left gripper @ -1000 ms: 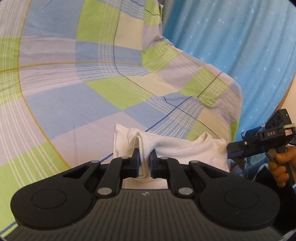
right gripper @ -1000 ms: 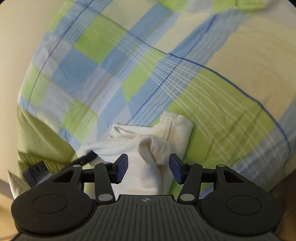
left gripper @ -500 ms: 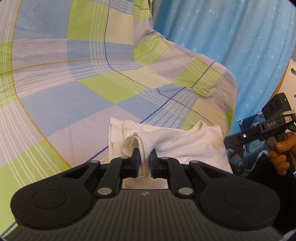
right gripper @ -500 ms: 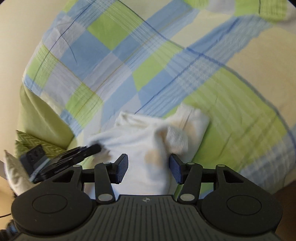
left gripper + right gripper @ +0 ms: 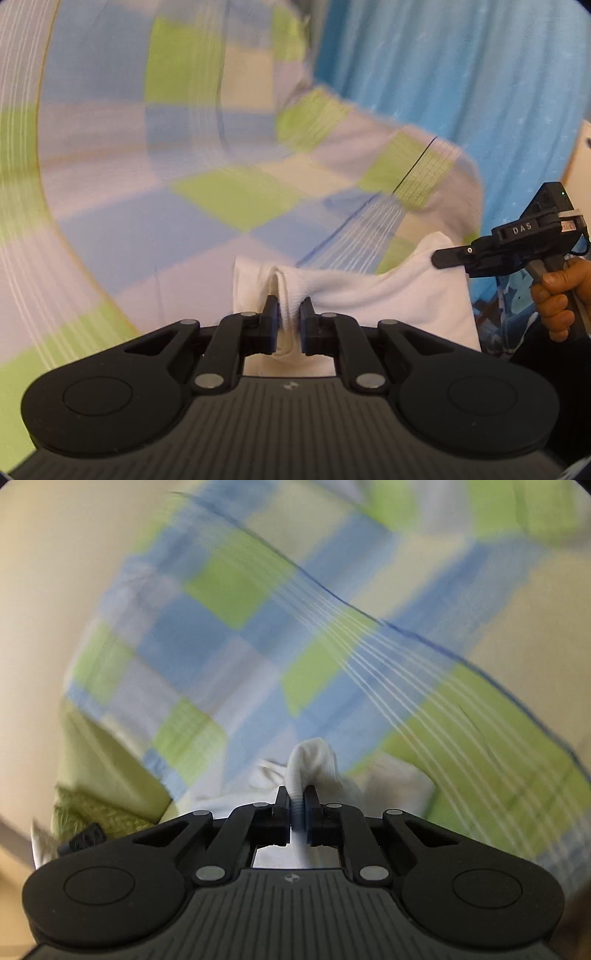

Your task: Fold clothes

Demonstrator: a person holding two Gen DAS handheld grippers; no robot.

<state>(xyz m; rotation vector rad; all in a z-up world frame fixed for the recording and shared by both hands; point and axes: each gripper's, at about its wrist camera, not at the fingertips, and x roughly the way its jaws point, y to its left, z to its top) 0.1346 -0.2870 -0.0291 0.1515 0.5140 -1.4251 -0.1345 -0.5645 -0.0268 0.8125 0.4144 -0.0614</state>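
A white ribbed garment (image 5: 369, 295) lies on the checked bedsheet (image 5: 166, 184). My left gripper (image 5: 289, 326) is shut on a pinched ridge of the cloth near its left end. In the left wrist view the right gripper (image 5: 443, 257) comes in from the right, held by a hand (image 5: 557, 295), and grips the garment's far right corner. In the right wrist view my right gripper (image 5: 296, 812) is shut on a fold of the white garment (image 5: 314, 760), which bunches up above the fingers. Both views are motion-blurred.
The blue, green and cream checked sheet (image 5: 332, 646) covers the bed all around. A blue starred curtain (image 5: 461, 92) hangs behind the bed's right edge. A green pillow (image 5: 99, 775) and a cream wall (image 5: 44, 609) lie to the left in the right wrist view.
My right gripper was open above the garment and has now shut on a fold of it. Both views have swung and blurred; the left gripper keeps its hold.
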